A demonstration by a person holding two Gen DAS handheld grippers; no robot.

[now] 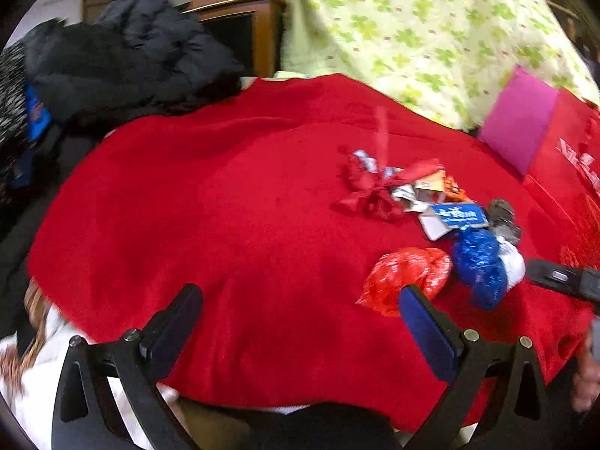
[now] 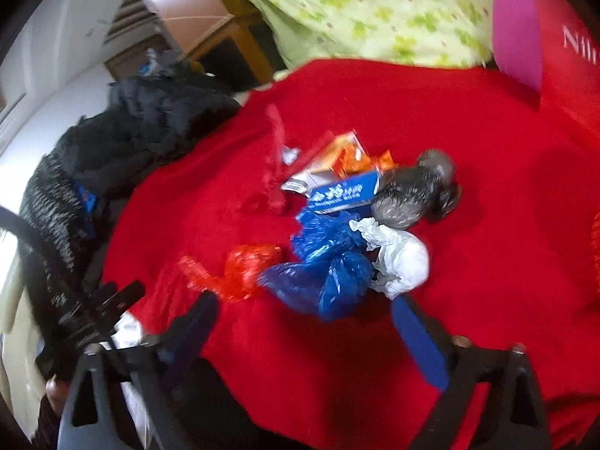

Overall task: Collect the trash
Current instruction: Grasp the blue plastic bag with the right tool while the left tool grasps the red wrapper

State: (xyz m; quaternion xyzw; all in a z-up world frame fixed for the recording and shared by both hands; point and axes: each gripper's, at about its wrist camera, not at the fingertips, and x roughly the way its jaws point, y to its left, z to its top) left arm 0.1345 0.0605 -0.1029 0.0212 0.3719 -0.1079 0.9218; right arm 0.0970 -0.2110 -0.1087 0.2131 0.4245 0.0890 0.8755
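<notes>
A heap of trash lies on a red blanket point(image 1: 225, 206): a crumpled red foil wrapper point(image 1: 405, 277), a blue foil wrapper point(image 1: 480, 262), a white paper wad point(image 1: 512, 262), a grey foil ball point(image 1: 502, 217), a blue carton point(image 1: 457, 215), an orange packet point(image 1: 442, 183) and a red ribbon point(image 1: 371, 191). My left gripper point(image 1: 300, 315) is open and empty, its right finger just short of the red wrapper. My right gripper point(image 2: 303, 322) is open and empty, just short of the blue wrapper point(image 2: 330, 266), the white wad point(image 2: 401, 258) and the red wrapper point(image 2: 243, 266).
A red paper bag point(image 1: 573, 180) with a pink side point(image 1: 521, 127) stands at the right. Dark jackets point(image 1: 123, 60) are piled at the far left. A green-patterned quilt point(image 1: 431, 30) lies behind the blanket. Wooden furniture point(image 1: 243, 7) stands at the back.
</notes>
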